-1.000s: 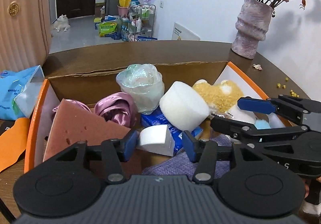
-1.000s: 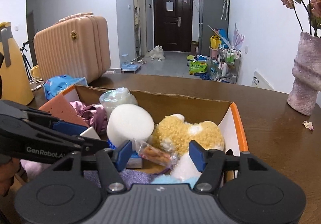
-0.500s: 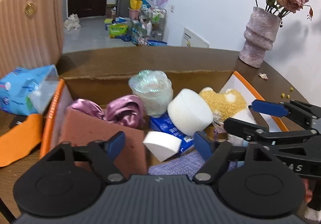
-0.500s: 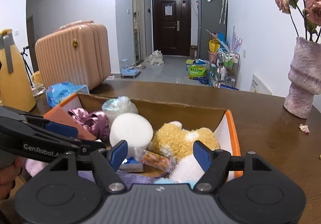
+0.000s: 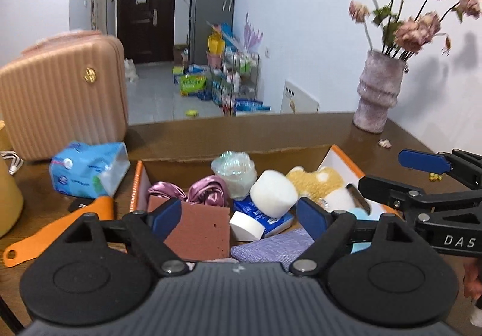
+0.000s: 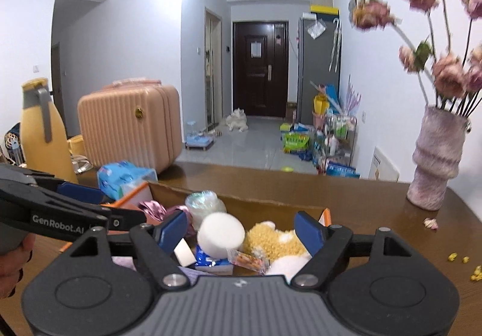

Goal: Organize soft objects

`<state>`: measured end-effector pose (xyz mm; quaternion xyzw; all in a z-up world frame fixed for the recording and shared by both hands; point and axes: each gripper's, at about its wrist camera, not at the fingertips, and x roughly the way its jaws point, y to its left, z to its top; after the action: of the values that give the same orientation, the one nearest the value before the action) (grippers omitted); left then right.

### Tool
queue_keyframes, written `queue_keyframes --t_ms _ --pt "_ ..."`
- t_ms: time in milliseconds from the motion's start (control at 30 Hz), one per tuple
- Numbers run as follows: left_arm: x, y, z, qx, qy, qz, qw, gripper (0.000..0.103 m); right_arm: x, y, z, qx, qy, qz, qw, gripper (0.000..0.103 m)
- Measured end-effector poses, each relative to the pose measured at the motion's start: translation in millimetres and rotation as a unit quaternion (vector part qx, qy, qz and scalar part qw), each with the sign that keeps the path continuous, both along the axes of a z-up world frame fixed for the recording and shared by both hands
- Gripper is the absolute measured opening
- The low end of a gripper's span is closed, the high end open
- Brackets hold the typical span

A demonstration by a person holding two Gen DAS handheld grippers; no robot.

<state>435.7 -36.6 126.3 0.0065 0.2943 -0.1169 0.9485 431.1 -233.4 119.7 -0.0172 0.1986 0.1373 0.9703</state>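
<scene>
A cardboard box [image 5: 235,160] with orange flaps holds soft things: a brown-red sponge block [image 5: 198,230], a small white sponge wedge [image 5: 245,226], a round white sponge [image 5: 272,193], pink satin scrunchies [image 5: 208,193], a yellow plush toy [image 5: 316,182] and purple cloth [image 5: 268,248]. My left gripper [image 5: 241,217] is open and empty above the box's near side. My right gripper [image 6: 241,230] is open and empty above the box; it also shows in the left wrist view [image 5: 421,173]. The round sponge [image 6: 221,233] and plush [image 6: 277,241] lie between its fingers in view.
A blue tissue pack [image 5: 90,169] and an orange tool [image 5: 60,230] lie left of the box. A pink suitcase [image 5: 60,95] stands behind them. A vase of dried flowers [image 5: 379,92] stands at the table's back right. A yellow jug [image 6: 42,128] stands far left.
My left gripper let go of the small white sponge wedge, opened wide and pulled up and back. The wedge now lies in the box. My right gripper also rose and drew back.
</scene>
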Motion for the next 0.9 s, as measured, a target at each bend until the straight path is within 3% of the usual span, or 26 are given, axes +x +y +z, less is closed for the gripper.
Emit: queue_keyframes --t_ms 167,433,700,900 --pt "-44 7 21 -0.002 -0.043 0.008 0.9990 0.098 -41 1 23 0.003 -0.030 -0.003 1.000 0.083" --pt "-120 16 37 -0.007 -0.095 0.023 0.9952 0.103 -109 -2 41 0.017 -0.077 -0.014 0.997 0.095" --pt "-189 26 20 -0.008 -0.115 0.026 0.9929 0.103 -168 -1 26 0.021 -0.082 -0.018 0.996 0.096" --pt "-231 32 -7 -0.009 -0.118 0.033 0.9924 0.103 -210 -3 5 0.039 -0.109 -0.028 0.993 0.103"
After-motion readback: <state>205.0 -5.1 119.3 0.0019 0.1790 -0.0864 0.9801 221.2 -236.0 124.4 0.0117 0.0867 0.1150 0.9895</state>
